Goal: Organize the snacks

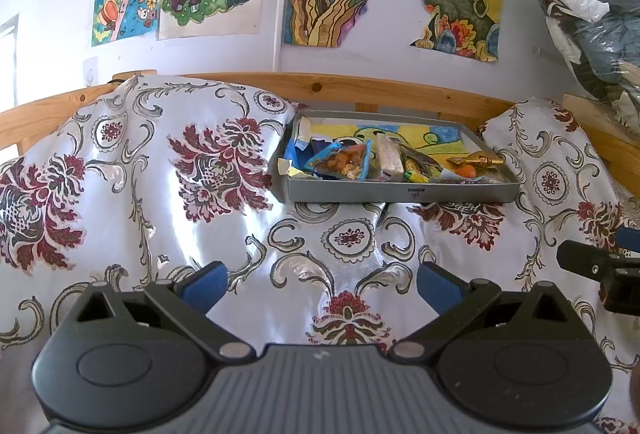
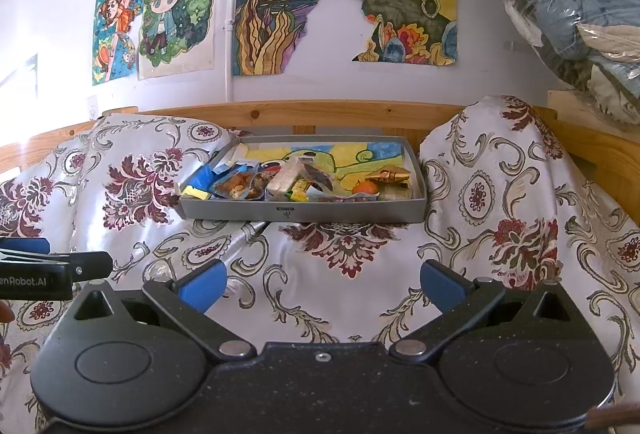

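On cloth (image 1: 240, 234): snack tray (image 1: 400, 191), claws wide.

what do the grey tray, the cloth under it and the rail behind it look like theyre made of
Grey tray: probably matte cardboard or thin board, with flat, straight walls and a small printed mark; thin metal can't be ruled out.
Cloth: glossy satin-like woven fabric with a sheen on its folds and a damask floral pattern.
Rail: light pine-like wood, lightly varnished, with visible knots and grain.
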`<action>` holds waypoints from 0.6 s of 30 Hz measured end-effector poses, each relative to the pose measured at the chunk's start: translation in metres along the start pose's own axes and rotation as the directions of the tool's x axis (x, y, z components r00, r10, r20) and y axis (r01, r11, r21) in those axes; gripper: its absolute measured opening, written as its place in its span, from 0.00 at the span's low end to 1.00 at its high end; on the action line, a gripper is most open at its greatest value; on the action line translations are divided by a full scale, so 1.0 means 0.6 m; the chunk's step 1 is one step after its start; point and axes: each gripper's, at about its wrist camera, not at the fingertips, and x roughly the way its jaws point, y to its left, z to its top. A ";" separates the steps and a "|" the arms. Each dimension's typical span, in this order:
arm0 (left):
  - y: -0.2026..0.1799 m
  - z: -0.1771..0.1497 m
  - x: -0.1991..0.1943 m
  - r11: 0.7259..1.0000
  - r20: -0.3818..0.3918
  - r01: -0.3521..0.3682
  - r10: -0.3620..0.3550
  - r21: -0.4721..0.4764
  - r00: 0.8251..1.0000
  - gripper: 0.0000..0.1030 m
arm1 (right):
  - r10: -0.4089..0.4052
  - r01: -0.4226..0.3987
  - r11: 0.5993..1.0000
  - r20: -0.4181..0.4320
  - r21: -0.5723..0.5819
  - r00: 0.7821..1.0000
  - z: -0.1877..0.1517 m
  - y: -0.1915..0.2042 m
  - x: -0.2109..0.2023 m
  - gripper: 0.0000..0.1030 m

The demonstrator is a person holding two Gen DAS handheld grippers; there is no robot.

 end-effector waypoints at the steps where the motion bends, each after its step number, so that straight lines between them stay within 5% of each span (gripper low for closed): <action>1: 0.000 -0.001 0.000 1.000 0.000 0.000 0.000 -0.001 1.000 1.00 | 0.001 -0.001 1.000 0.000 0.000 1.000 -0.001 0.000 0.000 0.99; 18: -0.001 -0.005 0.001 1.000 -0.014 -0.008 0.008 -0.008 1.000 1.00 | 0.001 -0.001 1.000 -0.002 -0.001 1.000 -0.003 0.001 0.001 0.99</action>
